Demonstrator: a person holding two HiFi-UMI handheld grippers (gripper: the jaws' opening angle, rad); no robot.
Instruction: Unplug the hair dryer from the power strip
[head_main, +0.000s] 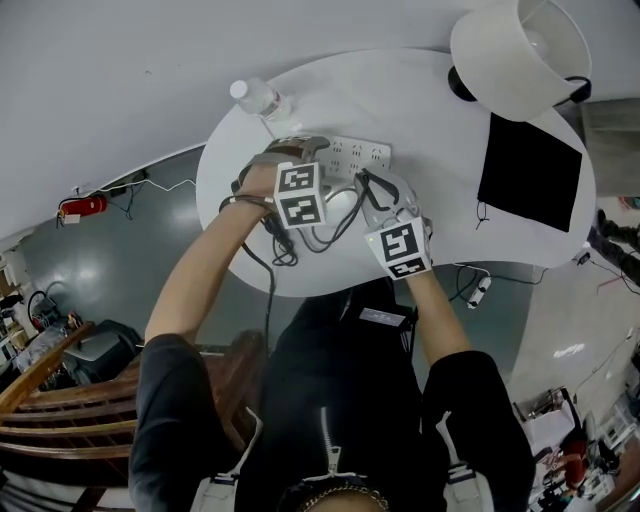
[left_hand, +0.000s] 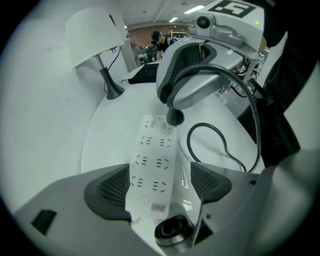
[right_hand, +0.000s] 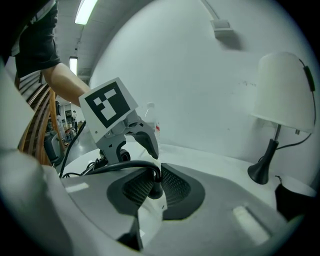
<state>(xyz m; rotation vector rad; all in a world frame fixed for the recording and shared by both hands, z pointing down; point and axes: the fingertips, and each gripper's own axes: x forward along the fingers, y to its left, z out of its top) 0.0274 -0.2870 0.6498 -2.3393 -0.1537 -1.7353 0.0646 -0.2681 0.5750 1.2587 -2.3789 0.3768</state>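
Note:
A white power strip (left_hand: 152, 165) lies on the round white table (head_main: 440, 120); it also shows in the head view (head_main: 358, 153). My left gripper (left_hand: 160, 187) is at its near end, with its pads against both long sides. A black plug (left_hand: 175, 118) stands on the strip's far end, and my right gripper (right_hand: 152, 187) is shut on this plug (right_hand: 156, 189). Its black cable (left_hand: 222, 145) curls away over the table. Whether the pins are still seated is hidden. In the head view the left gripper (head_main: 300, 152) and the right gripper (head_main: 372, 192) meet over the strip.
A white table lamp (head_main: 520, 50) with a black base (right_hand: 260, 172) stands at the far right. Beside it lies a black pad (head_main: 530, 170). A water bottle (head_main: 262, 98) stands at the table's far left edge. Cable loops (head_main: 320, 235) lie near the front edge.

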